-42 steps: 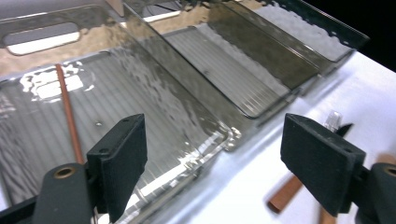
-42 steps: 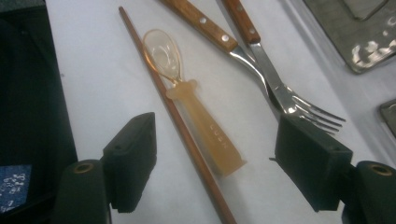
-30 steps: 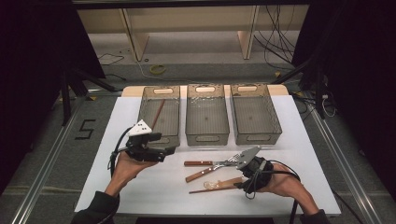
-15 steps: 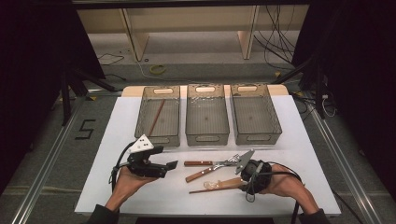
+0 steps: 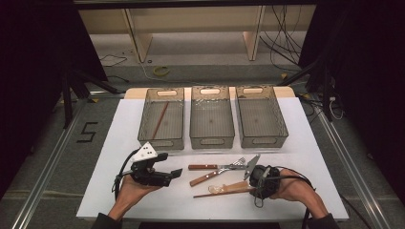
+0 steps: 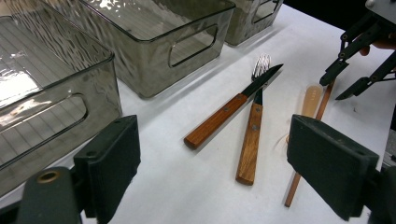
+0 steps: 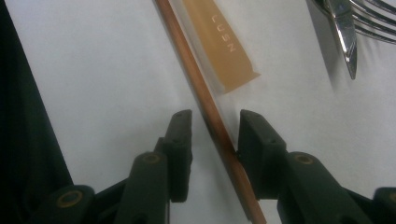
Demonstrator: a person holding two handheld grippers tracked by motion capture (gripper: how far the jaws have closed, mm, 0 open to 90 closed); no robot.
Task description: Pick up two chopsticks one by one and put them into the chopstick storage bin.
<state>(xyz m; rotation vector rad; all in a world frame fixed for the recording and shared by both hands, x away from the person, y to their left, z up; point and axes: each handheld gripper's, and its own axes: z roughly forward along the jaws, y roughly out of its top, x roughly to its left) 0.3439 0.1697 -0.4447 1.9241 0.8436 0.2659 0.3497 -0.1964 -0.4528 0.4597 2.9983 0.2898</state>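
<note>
**Right tool straddles the chopstick on the counter**

The right tool (image 7: 212, 128) sits low over the white counter (image 5: 105, 191) with the chopstick (image 7: 205, 107) running between its jaws. The jaws have just been closing; a sliver of gap shows on the left side and the right jaw looks at or almost at the wood, so they are not yet pinching it. The stick's long axis runs away from the tool and slightly to the left in the right gripper view, roughly in line with the jaws; in the high view it lies nearly crosswise on the counter, its right end under the tool. A pale spoon (image 7: 219, 46) lies just beside it, touching or nearly so. The coming grip likely turns on catching the stick alone, clear of that handle.

The left tool (image 5: 160, 174) hovers with jaws spread wide and nothing between them, well apart from the stick. A knife (image 6: 231, 107) and fork (image 6: 252, 126) lie crossed between the two tools. Another chopstick (image 5: 160, 121) already rests in the left bin (image 5: 145, 119).
</note>
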